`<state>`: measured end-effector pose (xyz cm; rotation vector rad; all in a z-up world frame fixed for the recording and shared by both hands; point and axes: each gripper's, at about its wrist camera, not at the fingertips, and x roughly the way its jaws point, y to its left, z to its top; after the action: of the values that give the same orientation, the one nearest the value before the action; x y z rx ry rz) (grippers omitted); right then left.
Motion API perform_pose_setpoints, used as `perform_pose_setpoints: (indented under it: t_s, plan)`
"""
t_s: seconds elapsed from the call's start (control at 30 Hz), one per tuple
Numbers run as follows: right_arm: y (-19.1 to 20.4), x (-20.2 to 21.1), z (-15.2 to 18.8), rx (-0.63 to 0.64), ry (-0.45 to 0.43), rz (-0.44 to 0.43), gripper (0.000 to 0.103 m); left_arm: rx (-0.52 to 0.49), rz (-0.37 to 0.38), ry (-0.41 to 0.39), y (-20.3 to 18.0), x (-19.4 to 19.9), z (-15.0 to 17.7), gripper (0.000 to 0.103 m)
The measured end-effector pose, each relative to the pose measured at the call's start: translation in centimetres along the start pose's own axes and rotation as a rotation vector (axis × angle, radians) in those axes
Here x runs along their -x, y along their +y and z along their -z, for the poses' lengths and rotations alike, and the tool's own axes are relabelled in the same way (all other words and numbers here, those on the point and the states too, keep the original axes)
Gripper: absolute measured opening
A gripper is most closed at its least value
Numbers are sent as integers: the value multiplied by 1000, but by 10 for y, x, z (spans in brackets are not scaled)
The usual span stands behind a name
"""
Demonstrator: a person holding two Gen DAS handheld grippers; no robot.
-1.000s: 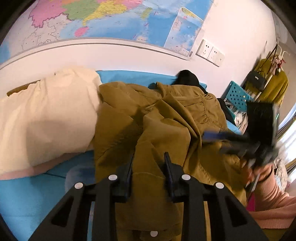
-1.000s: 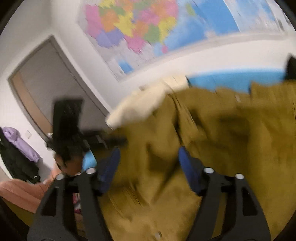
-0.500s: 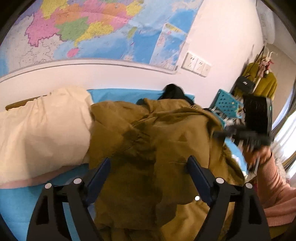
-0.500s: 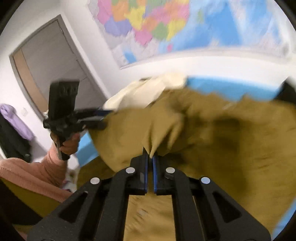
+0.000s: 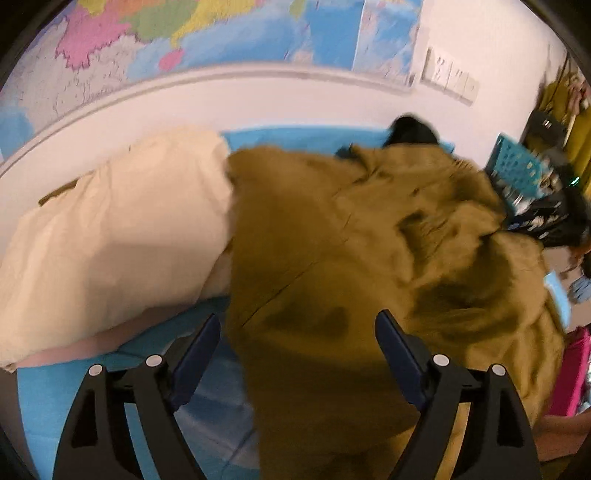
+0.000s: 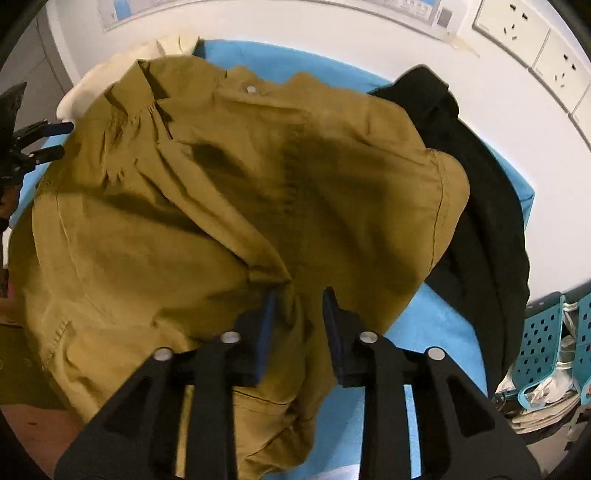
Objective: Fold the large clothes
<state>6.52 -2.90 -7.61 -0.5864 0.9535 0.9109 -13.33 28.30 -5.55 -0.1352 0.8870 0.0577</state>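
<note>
A mustard-brown jacket (image 5: pixel 332 258) lies crumpled on the blue bed sheet (image 5: pixel 295 134). In the right wrist view the jacket (image 6: pixel 221 192) shows its collar and a snap button at the far side. My left gripper (image 5: pixel 298 319) stands wide open over the jacket's near left edge, with nothing pinched. My right gripper (image 6: pixel 300 295) hovers over a fold of the jacket. Its jaws are opening and the cloth lies loose between the pads. The left gripper (image 6: pixel 55 142) also shows at the left edge of the right wrist view.
A cream pillow (image 5: pixel 110 240) lies left of the jacket. A black garment (image 6: pixel 480 184) sits against the jacket's right side near the wall. A teal plastic basket (image 6: pixel 546 343) stands beyond the bed's right end. A map and wall sockets (image 6: pixel 517 22) are on the wall behind.
My left jaws went from nearly shut on the cloth to wide open. My right jaws closed on a fold, then let go and parted, while the right hand swung over to the collar side.
</note>
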Motion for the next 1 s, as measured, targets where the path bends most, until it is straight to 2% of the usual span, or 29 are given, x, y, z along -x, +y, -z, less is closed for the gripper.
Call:
perform_pose_setpoints:
  t_s: [0.07,0.1,0.17,0.23,0.33,0.43,0.57,0.63,0.67,0.7,0.77,0.83,0.9,0.93,1.0]
  plan:
    - [-3,26,-3,-21,-112,-16,60,0,-5,17,4,-5,5,83]
    - [-5,46,-7,-40,-195,-53,60,3,-6,19,6,-6,8,82]
    - [-1,65,-16,-52,-306,-132,60,26,4,11,11,-7,11,82]
    - [23,64,-38,-12,-379,-234,60,45,24,2,14,-8,11,82]
    - [63,29,-75,80,-356,-304,60,54,30,-1,13,-10,11,82]
    - [94,-31,-118,133,-263,-379,58,51,36,4,11,-11,12,82]
    - [123,-96,-164,156,-184,-418,56,63,45,5,12,-10,15,82]
    - [128,-117,-179,164,-156,-438,51,71,47,6,15,-11,16,82]
    - [130,-124,-184,176,-144,-448,37,78,53,3,18,-11,17,82]
    - [132,-130,-191,188,-132,-455,19,82,59,3,19,-12,17,82]
    - [134,-123,-205,210,-166,-459,6,86,64,2,22,-12,18,81]
    - [135,-93,-217,244,-290,-424,3,91,79,3,25,-12,19,79]
    - [129,-74,-228,219,-376,-426,3,96,103,4,26,-13,18,78]
    - [130,-67,-235,221,-404,-430,3,92,102,4,26,-14,18,77]
    - [140,-74,-246,238,-390,-389,3,85,91,14,25,-18,17,74]
